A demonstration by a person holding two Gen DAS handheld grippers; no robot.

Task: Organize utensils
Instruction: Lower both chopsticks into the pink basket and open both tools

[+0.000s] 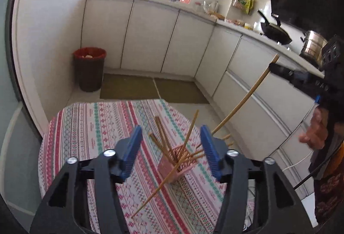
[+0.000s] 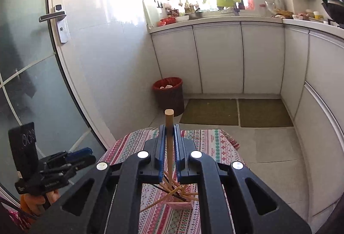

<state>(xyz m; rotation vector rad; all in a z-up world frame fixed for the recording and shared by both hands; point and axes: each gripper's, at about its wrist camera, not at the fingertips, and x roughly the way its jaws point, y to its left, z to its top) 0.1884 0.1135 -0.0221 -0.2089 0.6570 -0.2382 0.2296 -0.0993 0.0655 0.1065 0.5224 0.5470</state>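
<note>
Take the pink holder (image 1: 177,166) as your landmark: it stands on the striped cloth (image 1: 90,126) covering the counter, a slotted box bristling with chopsticks.

Left of the holder, your left gripper (image 1: 171,151) hangs above the cloth with its blue fingers (image 1: 131,152) spread wide and nothing between them; the holder shows in the gap beyond them. In the right wrist view that same gripper (image 2: 82,155) sits far to the left of the holder, its jaws seen side-on.

In the holder itself, the bundle of chopsticks (image 1: 172,148) fans out, upper ends leaning up and away in several directions. One loose chopstick (image 1: 159,188) runs along a diagonal from the holder's near side down toward the lower left, its tip pointing at you.

Right of the holder, your right gripper (image 2: 169,143) is pinching a single chopstick (image 2: 169,137). From its own camera the stick's long axis stands nearly upright, blunt end (image 2: 169,112) on top, lower end dropping toward the holder (image 2: 182,205). From the left wrist view that stick (image 1: 245,100) slants from just right of the holder up to the right.
</note>
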